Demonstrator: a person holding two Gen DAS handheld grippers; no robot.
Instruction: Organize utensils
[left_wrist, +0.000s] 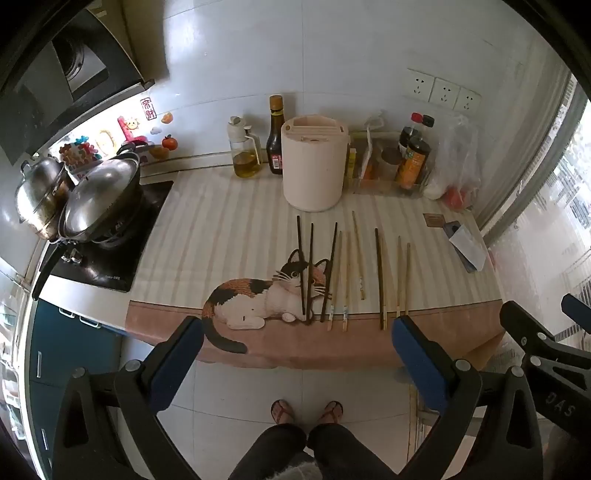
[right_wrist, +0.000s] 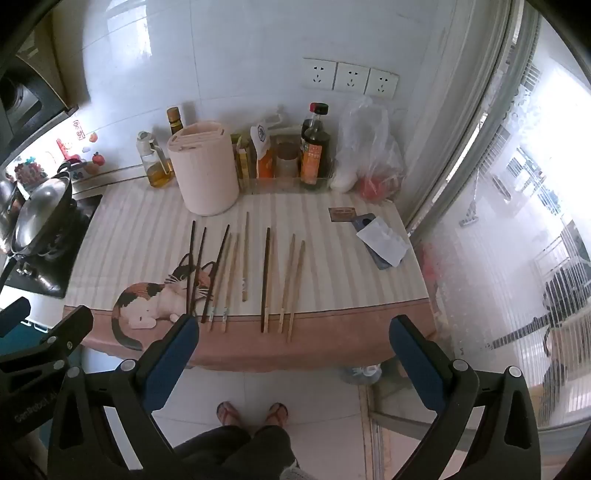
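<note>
Several chopsticks lie side by side on a striped cat-print mat (left_wrist: 207, 229) (right_wrist: 140, 229): dark chopsticks (left_wrist: 310, 269) (right_wrist: 197, 267) at the left, pale bamboo chopsticks (left_wrist: 347, 280) (right_wrist: 231, 280) beside them, one more dark chopstick (left_wrist: 379, 277) (right_wrist: 265, 280), then pale ones (left_wrist: 402, 277) (right_wrist: 291, 280). A cream utensil holder (left_wrist: 314, 166) (right_wrist: 207, 173) stands behind them. My left gripper (left_wrist: 297, 325) hovers open in front of the counter edge, nothing between its fingers. My right gripper (right_wrist: 293, 325) is open too, held back from the counter and empty. The other gripper shows at each view's side.
Oil and sauce bottles (left_wrist: 275, 136) (right_wrist: 314, 147), a plastic bag (right_wrist: 369, 155) and a paper-wrapped item (right_wrist: 382, 242) crowd the back and right. A wok with lid (left_wrist: 99, 195) sits on the stove at left. A person's sandalled feet (left_wrist: 306, 411) stand on the tiled floor below.
</note>
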